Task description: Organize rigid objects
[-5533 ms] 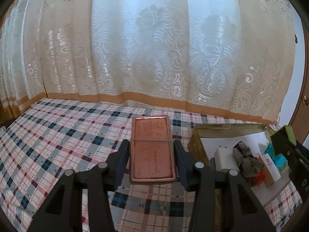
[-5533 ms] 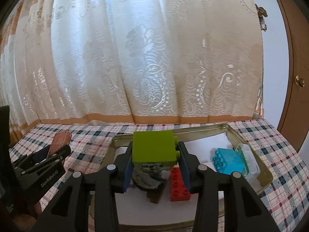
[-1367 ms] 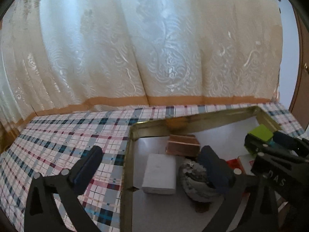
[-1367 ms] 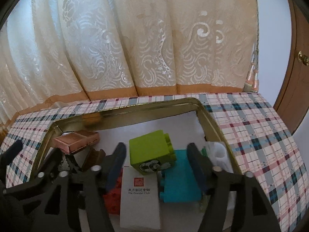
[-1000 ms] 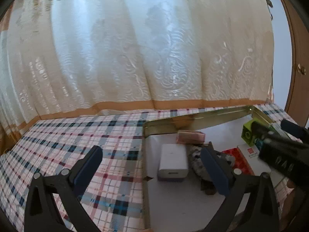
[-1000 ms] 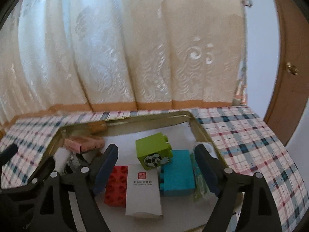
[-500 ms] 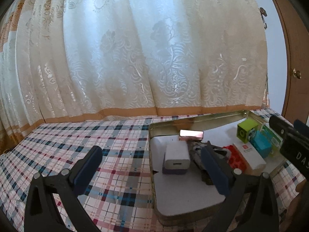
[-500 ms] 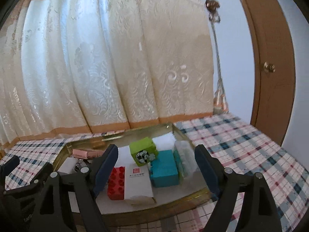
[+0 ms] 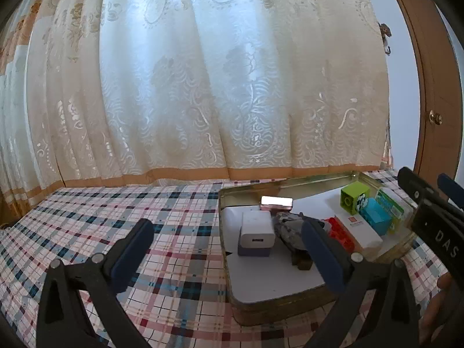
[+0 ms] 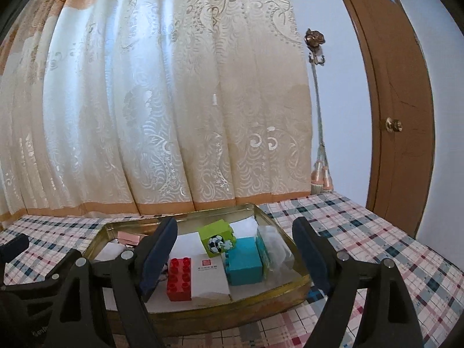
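Cream lace curtain [image 9: 203, 87] with an orange hem across the back, brown door [image 10: 400, 101] with a brass knob at right, tasselled tieback [image 10: 320, 156] hanging from a wall hook between them. Plaid tablecloth [image 9: 116, 217] in red, blue and white over the whole surface.

Gold metal tray [image 10: 203, 316] on the cloth, white-lined, holding every loose piece. Left wrist view, from the tray's left end: white charger cube [image 9: 256, 229] on a pale lilac base, pink copper-toned box [image 9: 277, 201] behind it near the far wall, grey rock-like lump [image 9: 290, 232] just beside the charger. Right wrist view, further along the tray: white carton with a red seal [image 10: 210, 278] flat beside the red toy brick [image 10: 179, 278], touching along their long edges; teal toy brick [image 10: 243, 256] just right of the carton; lime-green block with a football sticker [image 10: 217, 237] behind them; clear wrapped packet [image 10: 272, 248] against the right wall.

Left gripper [image 9: 229, 246] hovering low over the tray's near-left corner, jaws spread wide, holding nothing. Right gripper [image 10: 235, 252] hovering at the tray's near side, jaws likewise spread wide and bare, the bricks and carton visible between them but untouched.
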The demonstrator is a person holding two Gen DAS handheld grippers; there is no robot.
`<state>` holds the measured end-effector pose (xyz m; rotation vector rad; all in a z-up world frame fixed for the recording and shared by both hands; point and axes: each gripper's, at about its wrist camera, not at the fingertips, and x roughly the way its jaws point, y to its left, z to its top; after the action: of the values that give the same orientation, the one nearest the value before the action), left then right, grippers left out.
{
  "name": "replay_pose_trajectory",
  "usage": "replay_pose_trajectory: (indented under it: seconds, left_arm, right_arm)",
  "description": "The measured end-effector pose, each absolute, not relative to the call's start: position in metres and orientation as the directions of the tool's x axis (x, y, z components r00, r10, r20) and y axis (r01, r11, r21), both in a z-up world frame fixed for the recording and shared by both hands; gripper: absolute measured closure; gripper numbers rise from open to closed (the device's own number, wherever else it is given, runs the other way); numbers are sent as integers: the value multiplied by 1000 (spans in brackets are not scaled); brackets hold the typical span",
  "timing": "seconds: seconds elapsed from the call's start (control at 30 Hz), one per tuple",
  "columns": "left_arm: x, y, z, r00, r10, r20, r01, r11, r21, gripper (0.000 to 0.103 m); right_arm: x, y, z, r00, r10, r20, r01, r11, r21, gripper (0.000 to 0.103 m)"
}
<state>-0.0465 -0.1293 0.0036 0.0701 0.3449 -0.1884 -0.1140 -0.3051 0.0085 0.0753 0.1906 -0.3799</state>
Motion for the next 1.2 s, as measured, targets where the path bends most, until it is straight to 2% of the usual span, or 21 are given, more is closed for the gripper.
replay_pose_trajectory:
  seconds: [0.47, 1.2]
  left_arm:
    - [-49, -131, 4, 919, -195, -343, 219, 975, 32, 0]
    - [-52, -133, 5, 920, -205, -334, 231, 972, 39, 0]
  right_arm:
    - [-121, -298, 11, 910, -376, -173, 384, 923, 15, 20]
    - [-120, -299, 10, 908, -374, -190, 385, 923, 25, 20]
